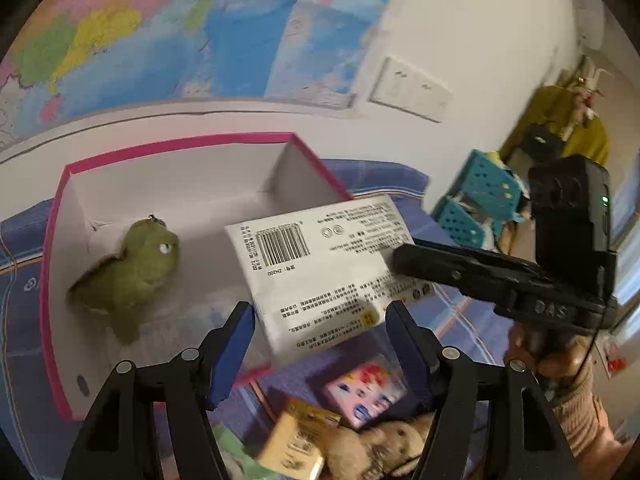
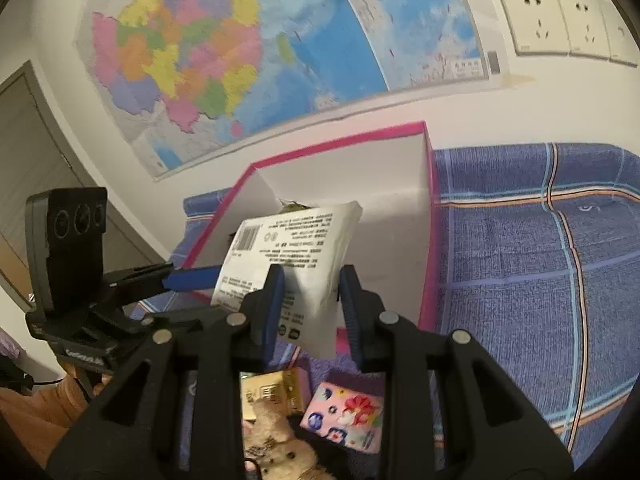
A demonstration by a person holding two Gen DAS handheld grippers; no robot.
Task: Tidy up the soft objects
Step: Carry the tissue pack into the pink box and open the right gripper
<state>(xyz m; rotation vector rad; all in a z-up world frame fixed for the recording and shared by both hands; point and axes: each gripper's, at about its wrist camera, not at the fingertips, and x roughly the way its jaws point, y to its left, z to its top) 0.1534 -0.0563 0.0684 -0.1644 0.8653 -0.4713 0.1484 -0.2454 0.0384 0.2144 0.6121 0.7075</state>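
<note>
Now right tongs point(image 2: 308, 300) clamp white tissue pack point(image 2: 288, 248) over pink box point(image 2: 428, 216); left tongs point(image 1: 320, 320) parted beneath pack, empty

White printed tissue pack point(image 2: 296, 264) tilted above pink-rimmed box point(image 2: 430, 216), green plush point(image 1: 132, 272) inside.

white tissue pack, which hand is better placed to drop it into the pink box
Right. The right gripper is clamped on the white tissue pack, held over the pink box rim. The left gripper only brackets the pack's other end, one finger alongside it in the right wrist view, so it probably just needs to let go.
</note>
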